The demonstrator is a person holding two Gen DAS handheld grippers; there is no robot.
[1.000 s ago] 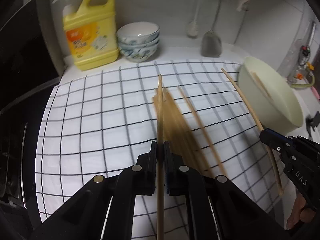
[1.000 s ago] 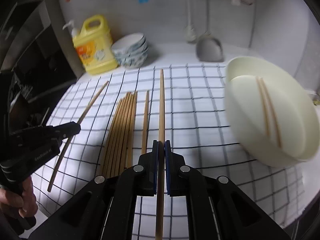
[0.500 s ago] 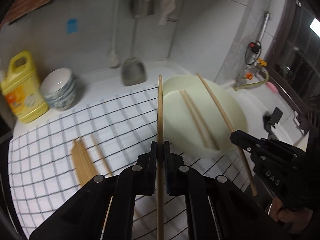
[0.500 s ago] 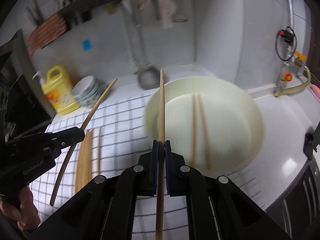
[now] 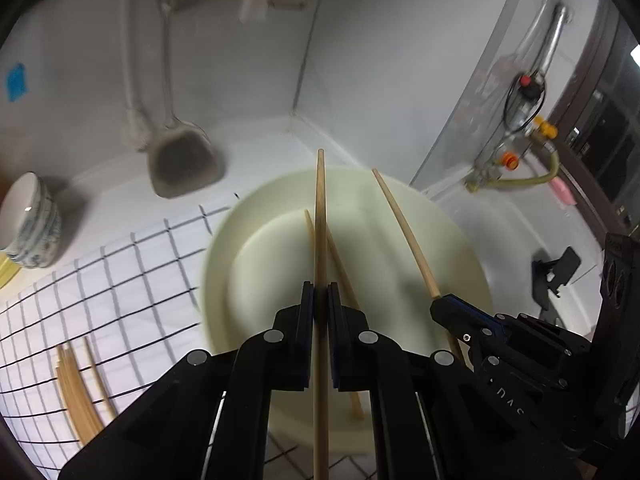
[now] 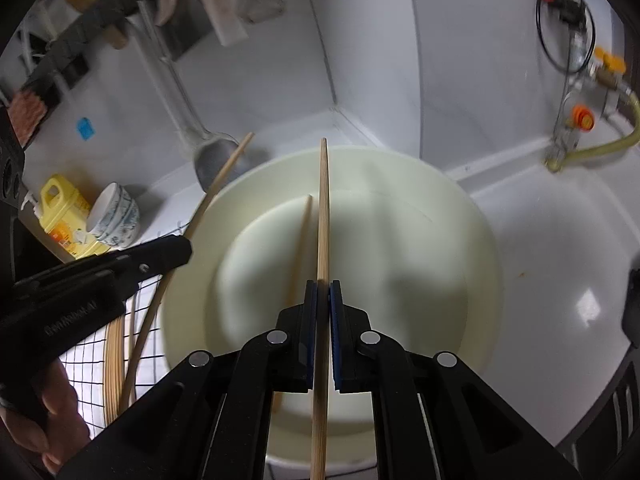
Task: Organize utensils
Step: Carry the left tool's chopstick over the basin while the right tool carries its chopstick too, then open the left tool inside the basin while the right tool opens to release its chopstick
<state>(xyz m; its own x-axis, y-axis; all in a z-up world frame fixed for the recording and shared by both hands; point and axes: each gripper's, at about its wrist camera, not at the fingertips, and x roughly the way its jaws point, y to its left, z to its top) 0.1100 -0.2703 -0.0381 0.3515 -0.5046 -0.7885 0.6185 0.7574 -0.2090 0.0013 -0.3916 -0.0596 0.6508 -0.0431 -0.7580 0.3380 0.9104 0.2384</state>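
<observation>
Left gripper (image 5: 319, 300) clamped on one chopstick (image 5: 320, 216), right gripper (image 6: 323, 296) clamped on second chopstick (image 6: 323, 208); both sticks over cream basin (image 6: 460, 216), loose chopstick (image 6: 304, 224) inside; remaining bundle (image 5: 74, 392) on checked cloth (image 5: 132, 280)

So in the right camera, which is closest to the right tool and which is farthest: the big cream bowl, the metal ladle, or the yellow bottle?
From the right tool, holding a chopstick:
1. Cream bowl, right beneath it.
2. Metal ladle, behind the bowl, leftward by the wall.
3. Yellow bottle, far left.
</observation>
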